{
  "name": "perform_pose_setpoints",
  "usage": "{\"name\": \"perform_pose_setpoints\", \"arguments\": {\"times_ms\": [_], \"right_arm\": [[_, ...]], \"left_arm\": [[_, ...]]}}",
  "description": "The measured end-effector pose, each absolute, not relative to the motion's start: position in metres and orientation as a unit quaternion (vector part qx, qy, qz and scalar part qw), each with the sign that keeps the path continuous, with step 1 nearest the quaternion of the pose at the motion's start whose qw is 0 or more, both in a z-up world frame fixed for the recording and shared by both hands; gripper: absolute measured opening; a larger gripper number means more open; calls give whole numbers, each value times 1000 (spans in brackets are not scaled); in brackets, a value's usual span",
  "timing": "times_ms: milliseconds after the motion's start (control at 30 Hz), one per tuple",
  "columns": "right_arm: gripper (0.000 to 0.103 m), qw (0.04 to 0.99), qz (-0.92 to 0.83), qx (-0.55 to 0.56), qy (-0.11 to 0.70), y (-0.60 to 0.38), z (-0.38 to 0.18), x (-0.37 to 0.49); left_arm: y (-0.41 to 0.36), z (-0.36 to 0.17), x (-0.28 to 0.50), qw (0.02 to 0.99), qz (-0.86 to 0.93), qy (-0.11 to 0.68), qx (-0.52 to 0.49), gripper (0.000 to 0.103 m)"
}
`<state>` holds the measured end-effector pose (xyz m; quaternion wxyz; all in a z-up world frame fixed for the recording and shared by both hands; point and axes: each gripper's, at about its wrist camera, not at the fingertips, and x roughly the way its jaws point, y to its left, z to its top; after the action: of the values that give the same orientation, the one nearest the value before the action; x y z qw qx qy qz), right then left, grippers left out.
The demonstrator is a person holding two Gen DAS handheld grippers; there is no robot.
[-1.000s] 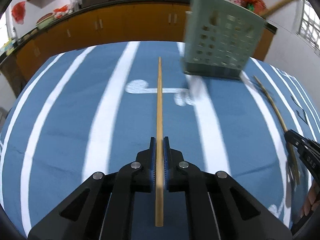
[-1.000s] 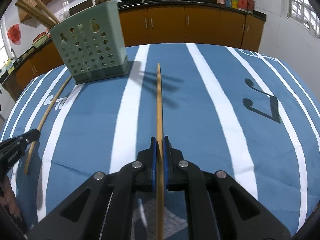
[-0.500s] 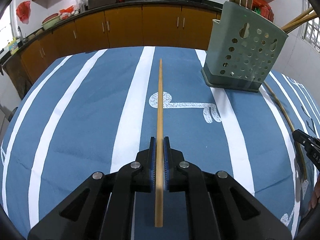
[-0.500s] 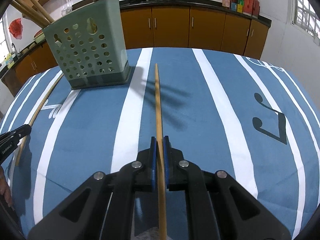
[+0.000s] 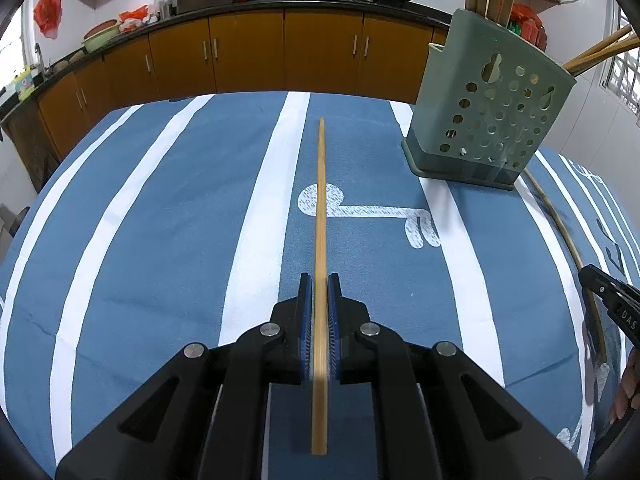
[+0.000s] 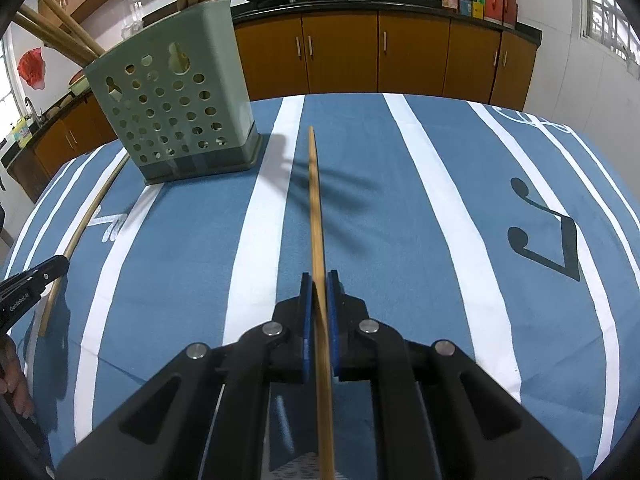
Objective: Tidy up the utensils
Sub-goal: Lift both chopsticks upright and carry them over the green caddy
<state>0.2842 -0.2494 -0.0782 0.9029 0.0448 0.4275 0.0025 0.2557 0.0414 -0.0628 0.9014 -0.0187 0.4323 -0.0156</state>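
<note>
Bamboo chopstick clamped in left tool; another in right tool.

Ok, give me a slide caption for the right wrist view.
Right gripper shut on a chopstick above the striped blue tablecloth, green perforated utensil holder ahead to the left.

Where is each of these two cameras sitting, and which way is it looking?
Left wrist view: sits on the left claw, looking forward and down over the blue striped tablecloth; its claw grips a chopstick; the right claw's tip shows at the right edge.
Right wrist view: sits on the right claw, facing likewise; it grips another chopstick; the left claw's tip and a hand show at left.
Shared: the green perforated utensil holder, tablecloth, kitchen cabinets.
</note>
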Motion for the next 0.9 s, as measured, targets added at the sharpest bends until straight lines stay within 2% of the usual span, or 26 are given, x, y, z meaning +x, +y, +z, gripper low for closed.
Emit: {"name": "perform_pose_setpoints", "arguments": {"times_ms": [900], "right_arm": [[9, 903, 6, 54, 427, -250, -79, 284]], "left_arm": [[41, -63, 256, 902, -14, 432, -17, 10]]}}
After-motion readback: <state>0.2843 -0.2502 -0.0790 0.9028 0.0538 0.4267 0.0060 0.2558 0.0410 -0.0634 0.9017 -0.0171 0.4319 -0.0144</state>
